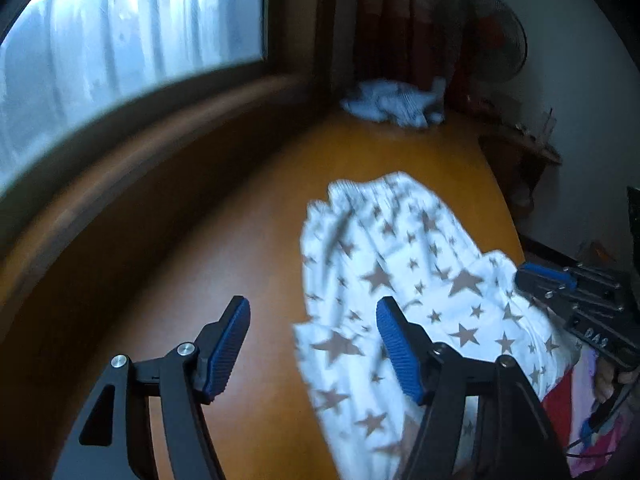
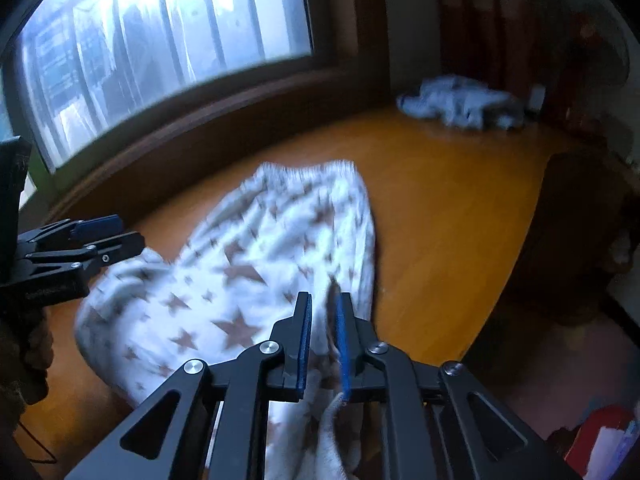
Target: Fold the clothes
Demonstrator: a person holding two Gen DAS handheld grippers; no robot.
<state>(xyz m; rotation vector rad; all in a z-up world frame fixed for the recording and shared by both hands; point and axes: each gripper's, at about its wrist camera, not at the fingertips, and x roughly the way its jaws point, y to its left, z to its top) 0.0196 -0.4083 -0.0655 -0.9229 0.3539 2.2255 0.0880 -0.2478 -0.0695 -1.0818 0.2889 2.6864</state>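
Observation:
White trousers with brown stars (image 1: 404, 264) lie on the orange wooden table (image 1: 240, 240), elastic waistband at the far end. My left gripper (image 1: 312, 302) stands open over the cloth's left edge with nothing between its blue pads. In the right wrist view the trousers (image 2: 248, 264) spread out ahead. My right gripper (image 2: 324, 300) has its jaws a narrow gap apart at the near right edge; a fold of the cloth sits between them, against the right pad (image 2: 343, 344). Each gripper shows in the other's view: the right gripper (image 1: 536, 276) and the left gripper (image 2: 108, 228).
A crumpled heap of blue-white clothes (image 1: 394, 104) lies at the table's far corner. A dark wooden window ledge (image 1: 152, 148) borders the table on the left. A standing fan (image 1: 492, 36) and a small shelf (image 1: 520, 148) are behind. Red and pink items (image 1: 560, 396) sit by the near right edge.

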